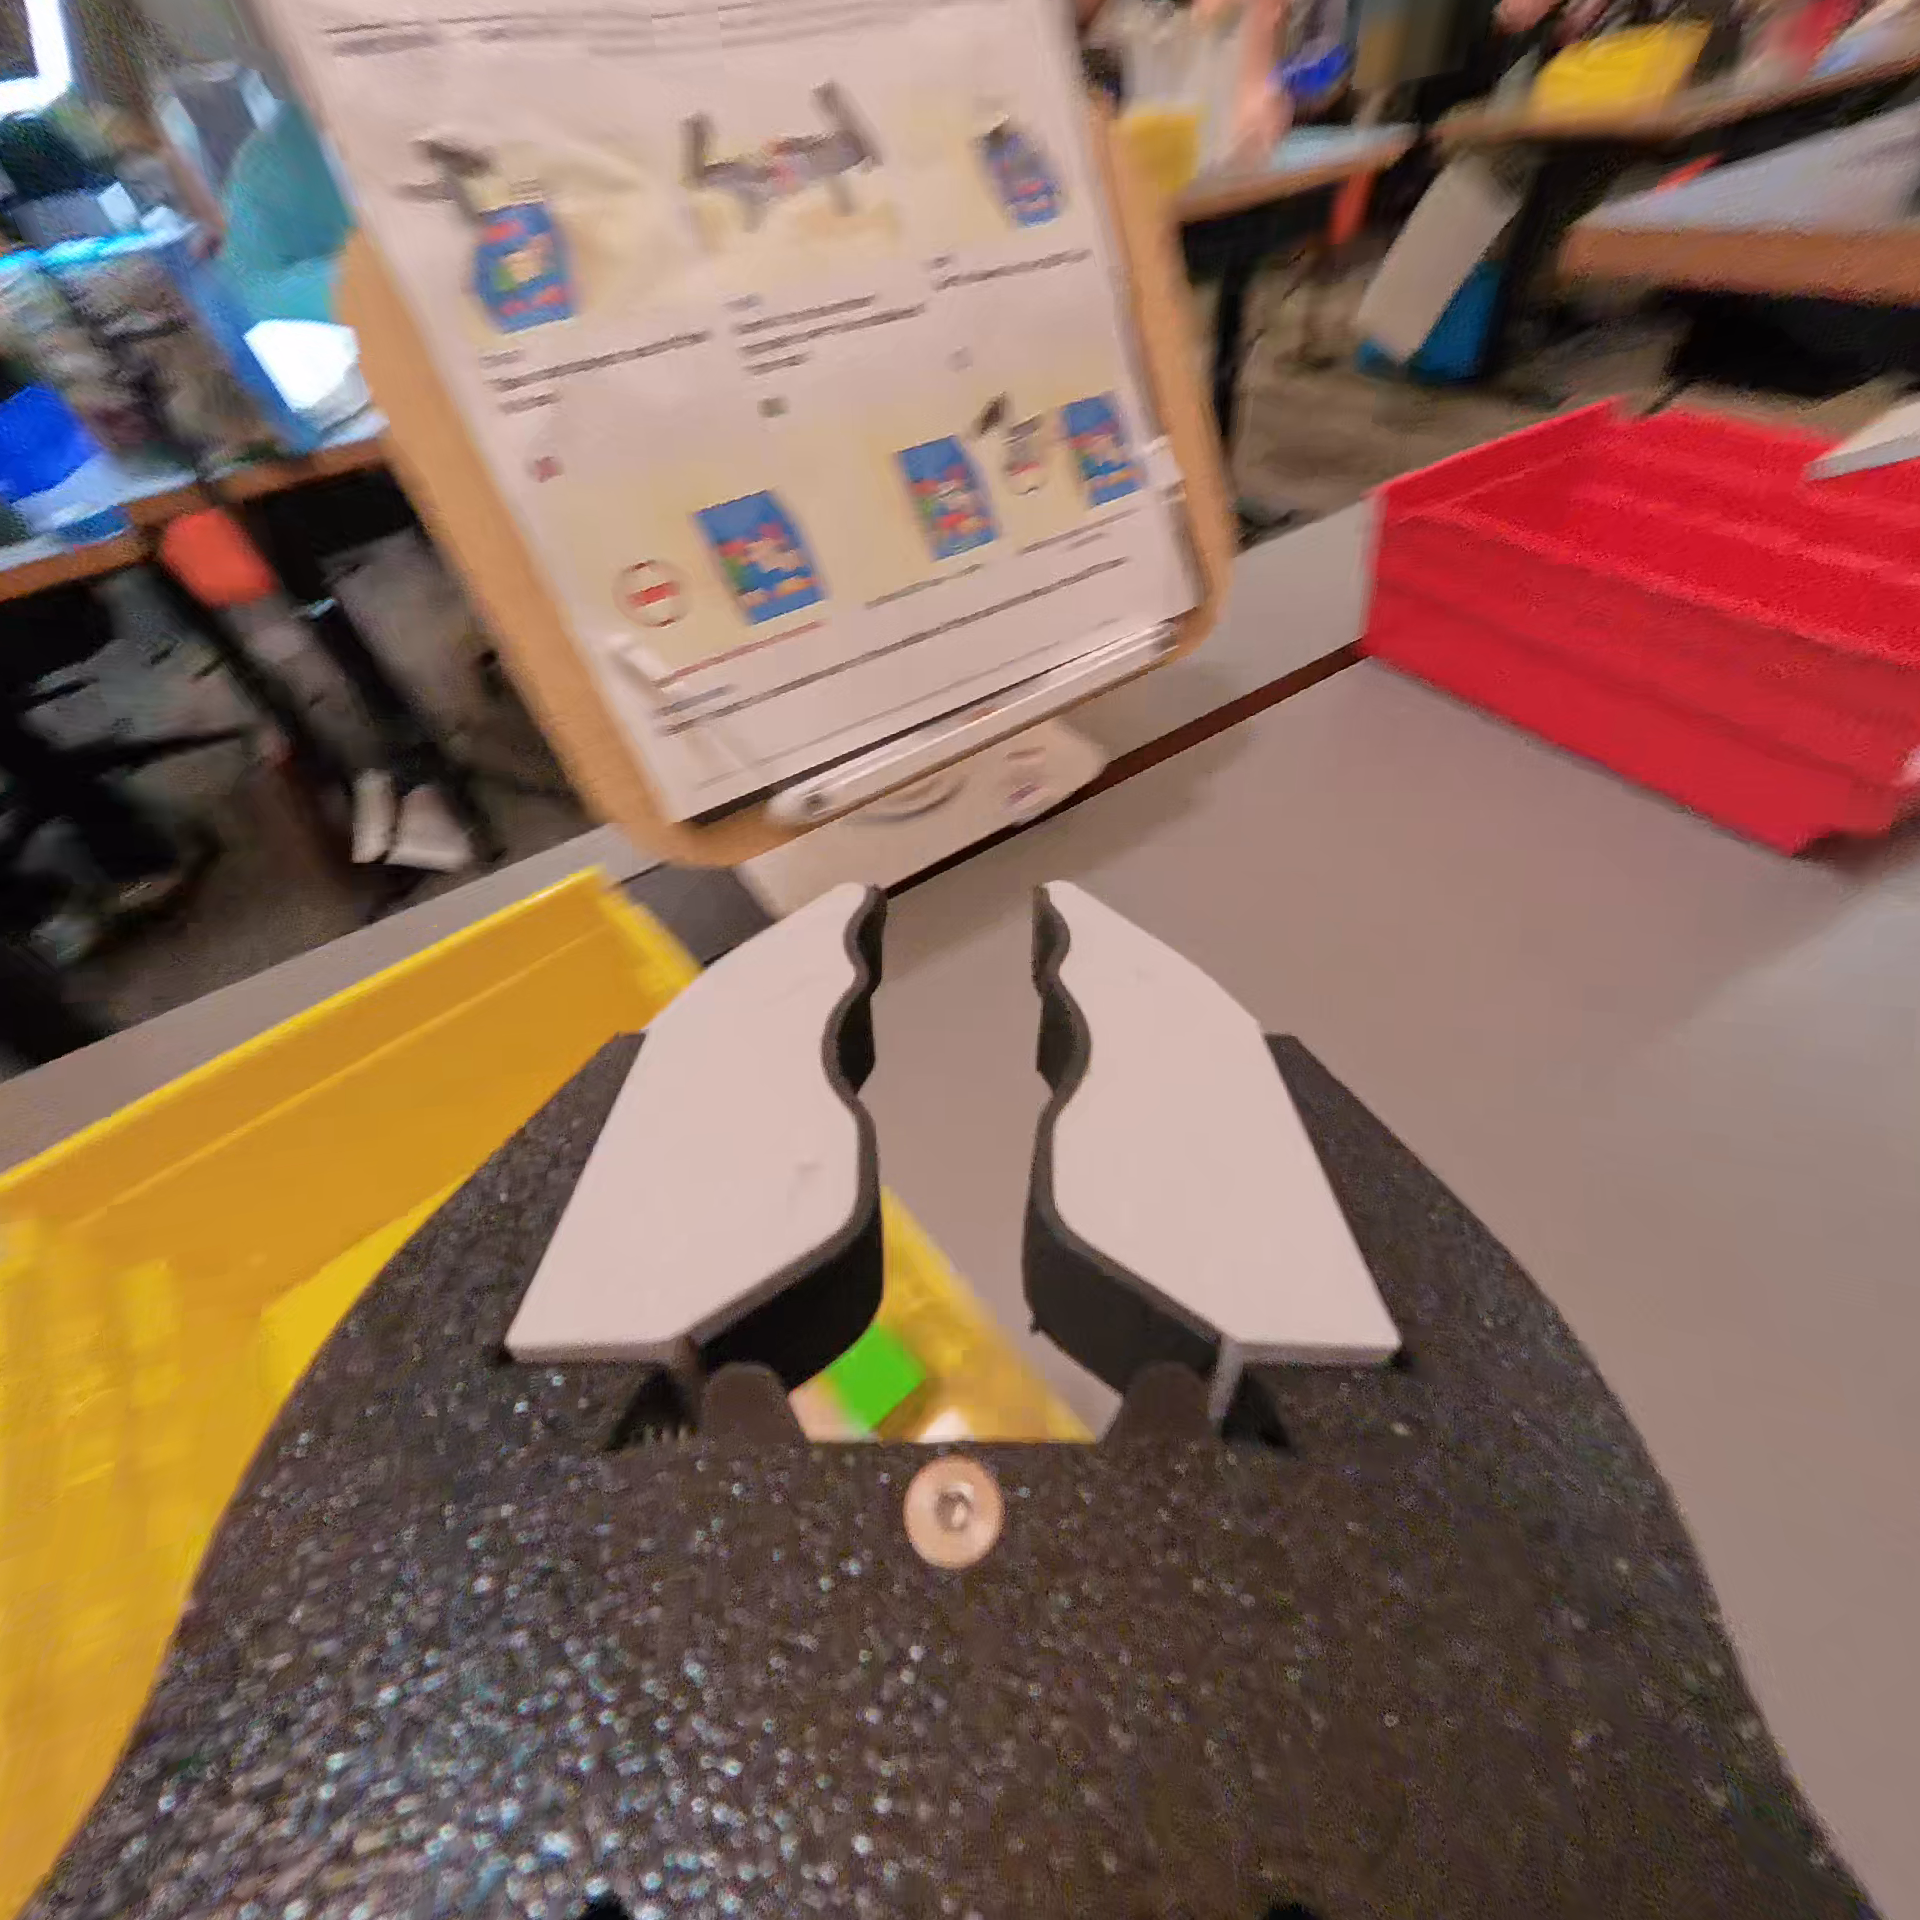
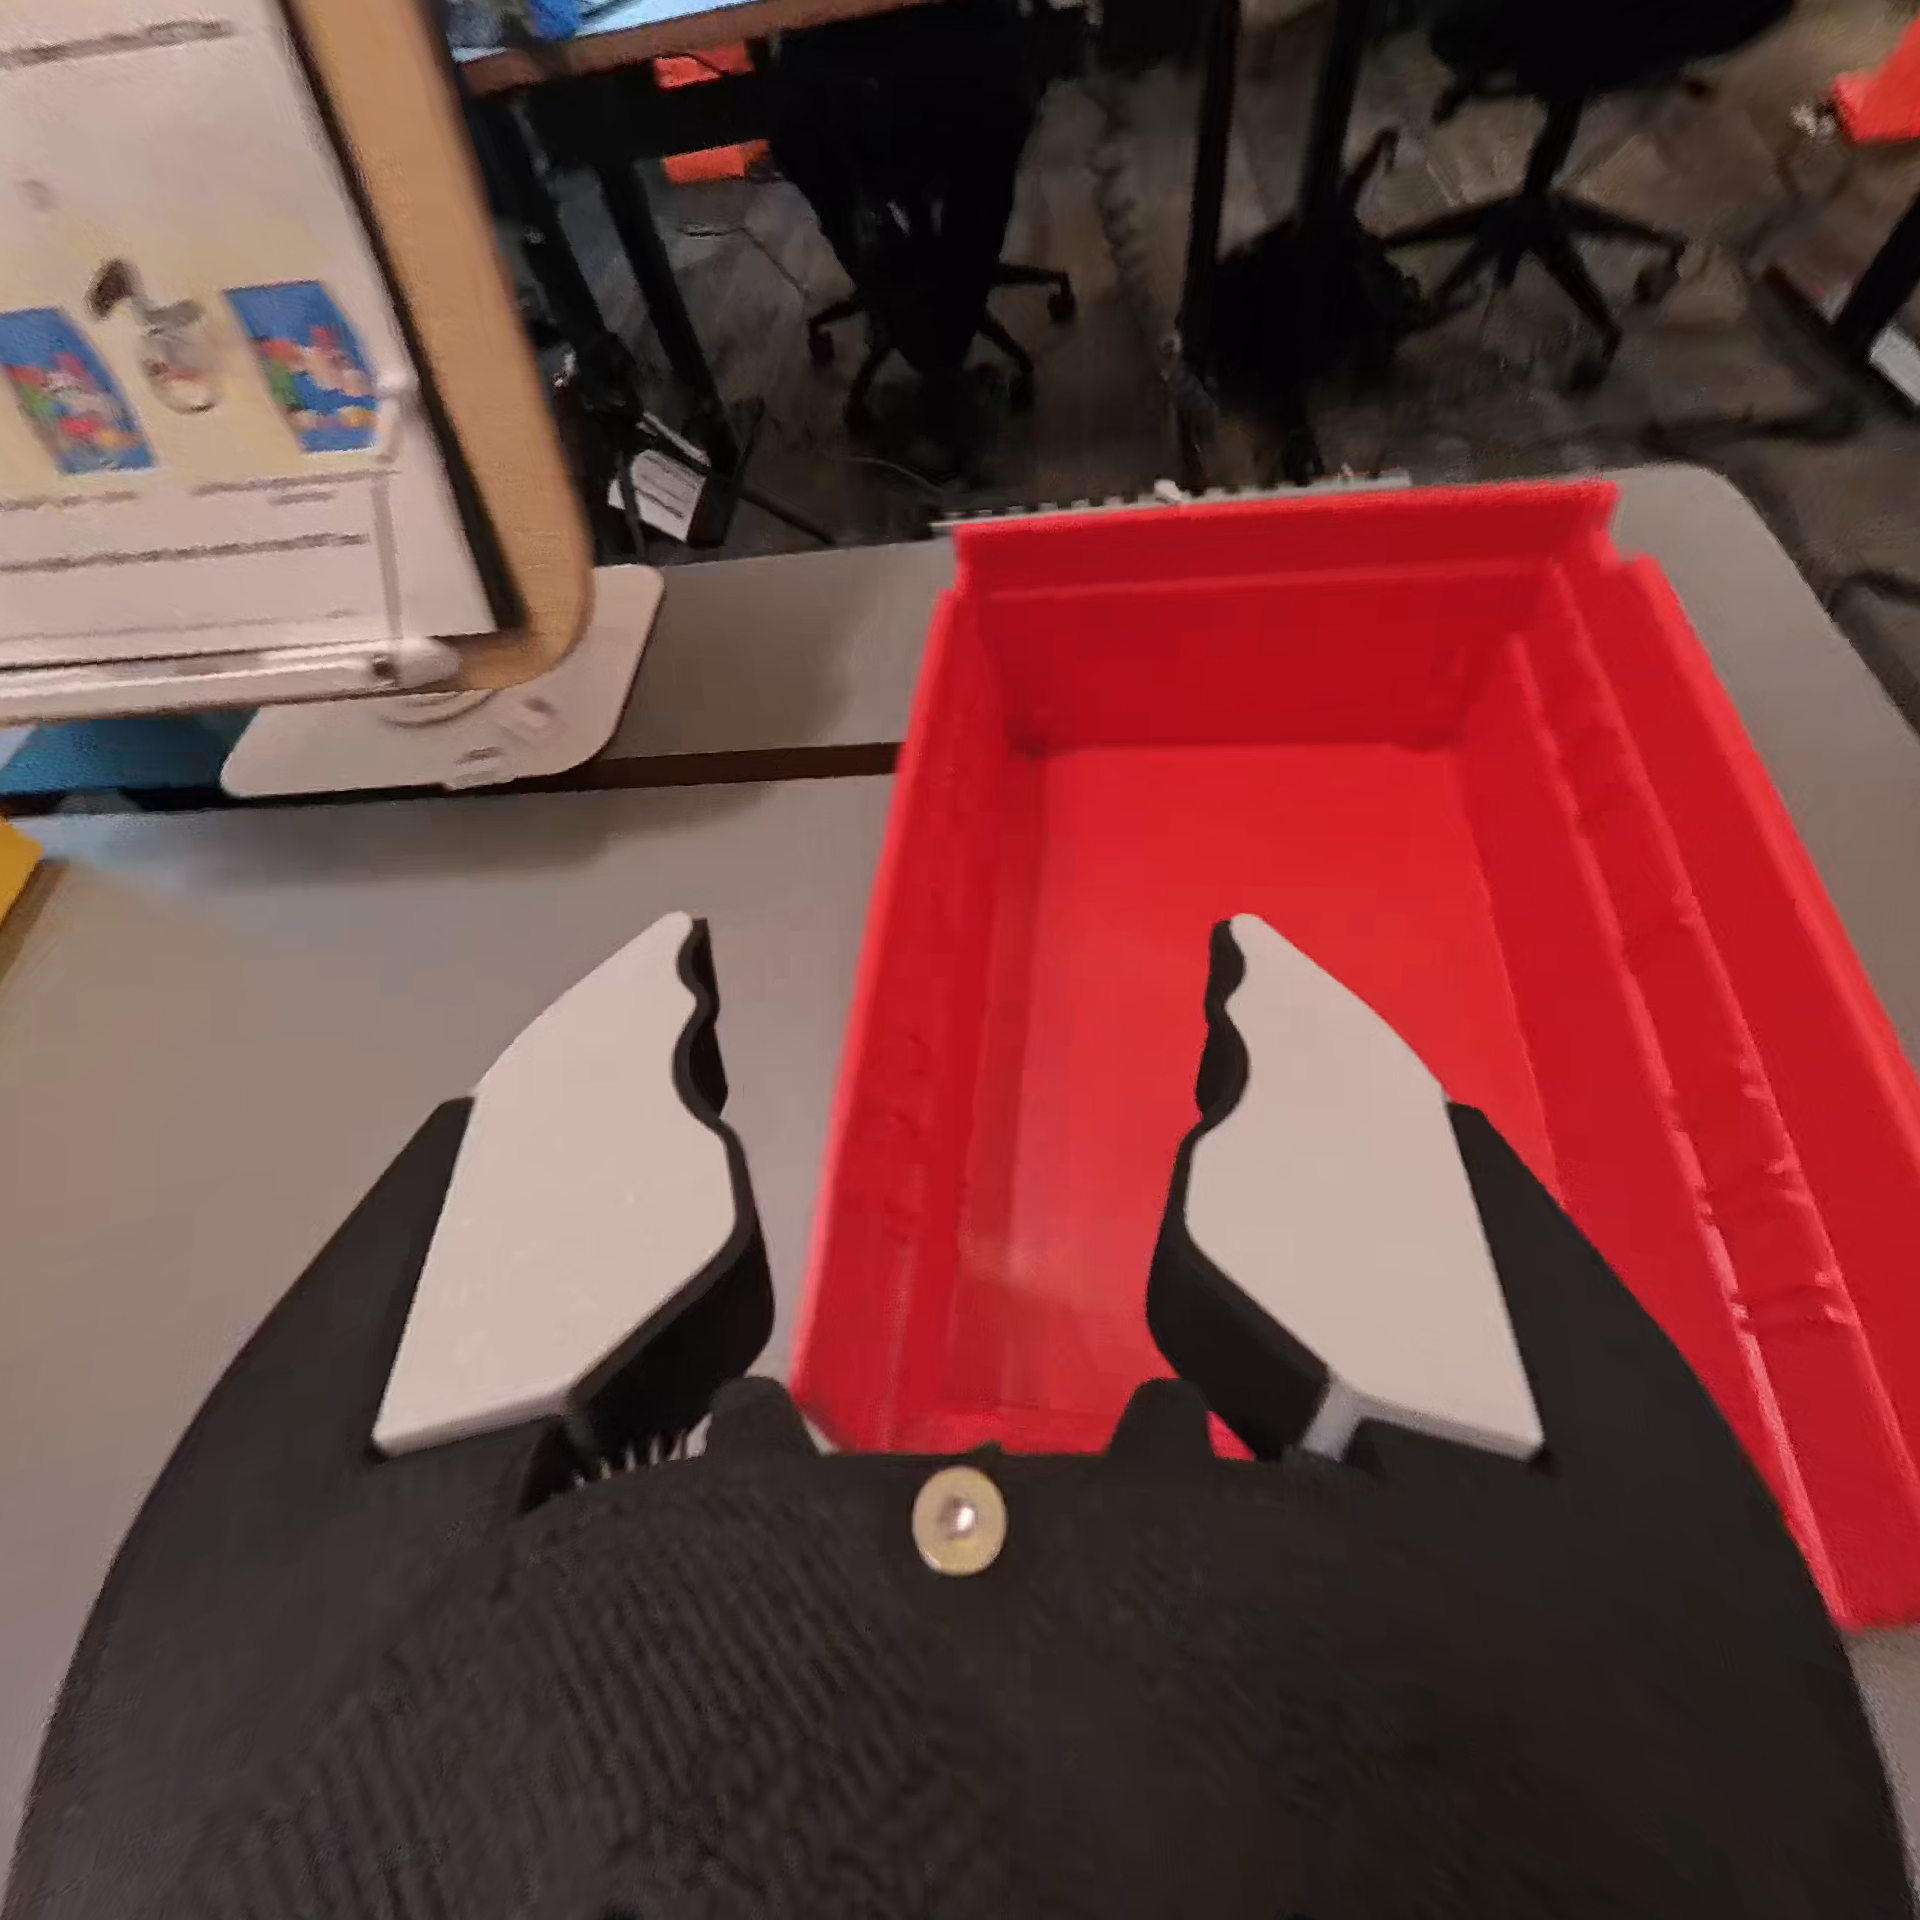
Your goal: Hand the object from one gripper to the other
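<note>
My left gripper (image 1: 958,904) is open with a narrow gap, and only the grey table (image 1: 1455,1039) shows between its pads. It hovers by the right edge of a yellow bin (image 1: 260,1122). A green block (image 1: 873,1387) lies in that bin, seen below the fingers' base. My right gripper (image 2: 961,935) is wide open with nothing between its pads, above the near left part of a red bin (image 2: 1247,665). A faint pale smear (image 2: 997,1262) shows on the red bin's floor; I cannot tell what it is.
A clipboard with a picture instruction sheet (image 1: 790,364) stands on a white base at the table's far edge, and also shows in the right wrist view (image 2: 208,364). The red bin shows at the right in the left wrist view (image 1: 1662,644). Desks and chairs (image 2: 935,208) stand beyond. Measured from the fingertips, the faint pale smear (image 2: 997,1262) is 15 cm or so from the right gripper and 45 cm from the left. Seen from the left wrist view (image 1: 1709,817) as well.
</note>
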